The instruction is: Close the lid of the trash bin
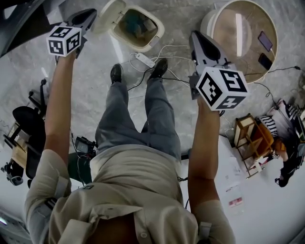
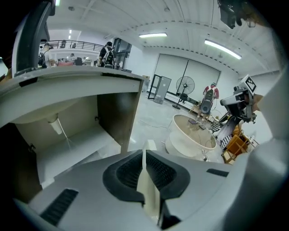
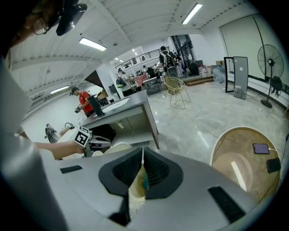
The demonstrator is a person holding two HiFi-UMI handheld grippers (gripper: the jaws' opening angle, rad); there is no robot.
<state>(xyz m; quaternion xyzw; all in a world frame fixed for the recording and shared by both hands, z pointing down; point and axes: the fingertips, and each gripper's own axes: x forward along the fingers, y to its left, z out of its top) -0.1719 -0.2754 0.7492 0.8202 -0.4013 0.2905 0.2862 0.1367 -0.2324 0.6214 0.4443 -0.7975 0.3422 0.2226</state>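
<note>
The round table (image 1: pixel 228 45) is the biggest thing in front of me, off to my right and well apart from the job. Left of it, just ahead of my shoes, the cream trash bin (image 1: pixel 155 37) stands on the floor with its mouth open and some rubbish showing inside. Its lid (image 1: pixel 112 9) is swung up and back at the bin's far-left side.

My left gripper (image 1: pixel 90 15) sits at the lid's free edge. In its own view the jaws are pressed together on a thin cream plate, which I take to be the lid's rim. My right gripper (image 1: pixel 195 38) hangs between the bin and the table, its jaws drawn in to a bare slit with nothing in them.

I judge the lid to be light, stiff moulded plastic, smooth enough to slip. The free rim, far from the hinge, is the place to hold. Once tipped past upright it may fall shut by itself.
</note>
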